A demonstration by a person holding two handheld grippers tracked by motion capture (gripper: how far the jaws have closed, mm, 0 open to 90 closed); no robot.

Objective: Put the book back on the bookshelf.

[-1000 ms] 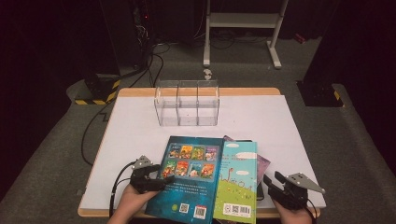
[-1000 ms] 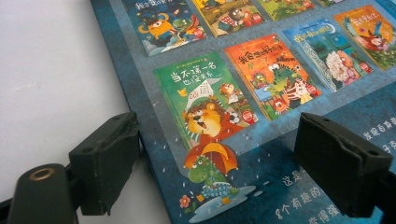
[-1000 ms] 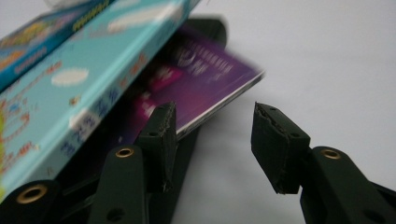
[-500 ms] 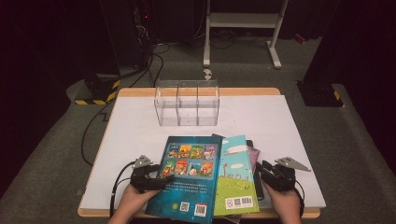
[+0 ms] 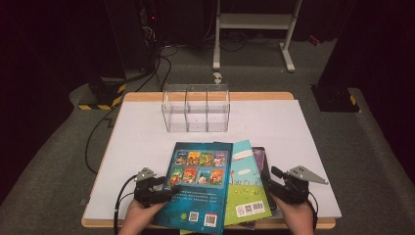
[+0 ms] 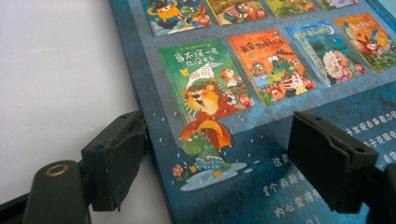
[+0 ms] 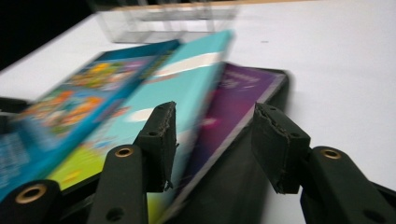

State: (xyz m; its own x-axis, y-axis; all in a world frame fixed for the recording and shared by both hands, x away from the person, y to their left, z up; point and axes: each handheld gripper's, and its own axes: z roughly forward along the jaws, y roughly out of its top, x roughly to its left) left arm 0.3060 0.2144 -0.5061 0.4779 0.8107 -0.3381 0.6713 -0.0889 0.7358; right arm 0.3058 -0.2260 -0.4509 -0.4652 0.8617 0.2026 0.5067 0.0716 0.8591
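Your right hand-held gripper (image 5: pixel 275 182) view is smeared by motion, so the covers are hard to read, and the bottom books' near edges run out of the high view. The dark blue picture book (image 5: pixel 198 183) lies on top of the fanned stack at the near edge of the white table (image 5: pixel 303 132), over the turquoise book (image 5: pixel 244 181) and the purple-covered book (image 5: pixel 258 157). Since the earlier frames the turquoise book has swung left, and your right jaws have just been opening, half wide, astride the stack's right edges. Your left hand-held gripper (image 5: pixel 164 188) has just narrowed slightly, still wide across the blue book's left edge; its view shows one jaw against that edge. The clear three-compartment box (image 5: pixel 195 108) sits well behind.
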